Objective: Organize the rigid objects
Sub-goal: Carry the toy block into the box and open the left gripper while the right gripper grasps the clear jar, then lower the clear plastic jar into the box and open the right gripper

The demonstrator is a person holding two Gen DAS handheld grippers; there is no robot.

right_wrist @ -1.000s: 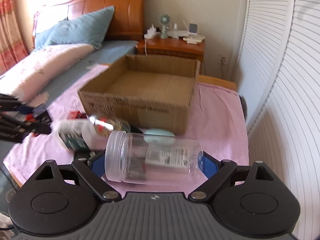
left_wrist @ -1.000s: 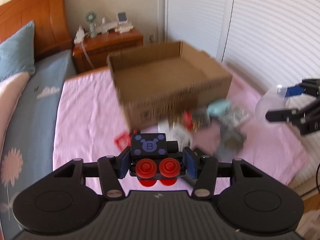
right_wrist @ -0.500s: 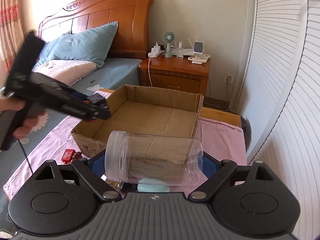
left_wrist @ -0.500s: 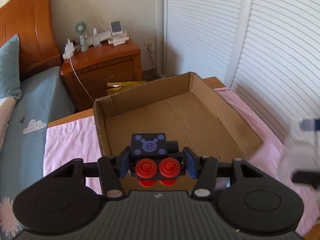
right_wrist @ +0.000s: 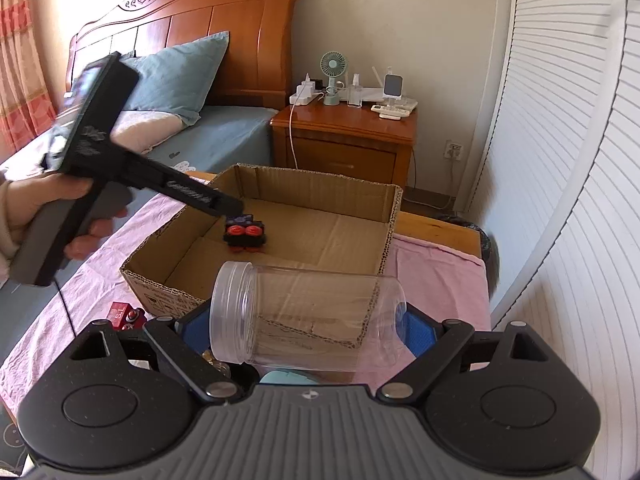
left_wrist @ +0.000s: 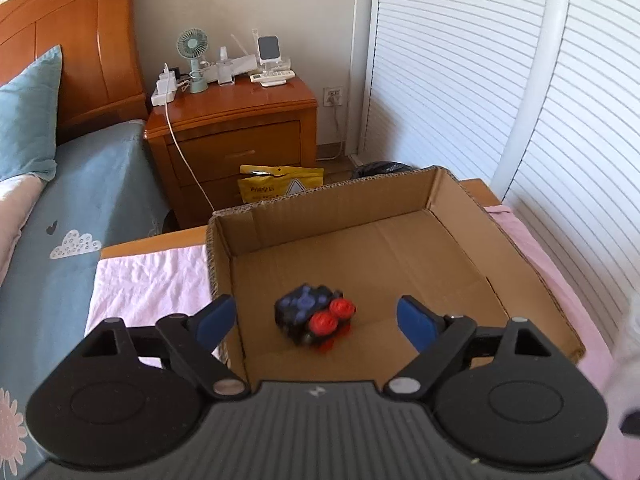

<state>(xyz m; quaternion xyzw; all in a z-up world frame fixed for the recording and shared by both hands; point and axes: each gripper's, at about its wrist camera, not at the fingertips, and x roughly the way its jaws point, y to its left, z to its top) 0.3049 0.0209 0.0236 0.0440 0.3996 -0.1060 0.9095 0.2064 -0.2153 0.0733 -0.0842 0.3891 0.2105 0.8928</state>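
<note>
Dropping blocky toy (left_wrist: 314,316) into corrugated box (left_wrist: 436,190): left claw (left_wrist: 316,320) just spread; right claw (right_wrist: 306,330) clamps clear jar (right_wrist: 304,320).

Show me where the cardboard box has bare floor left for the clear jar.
The cardboard box holds only the black toy block, blurred near the front-left corner. Floor along the far wall and the right side is bare. Crowding is outside: small items lie against the box's front wall, under the clear jar in the right gripper.

The toy block (left_wrist: 314,316) is motion-blurred, and a white smear (left_wrist: 628,344) at the right edge is unreadable.
</note>
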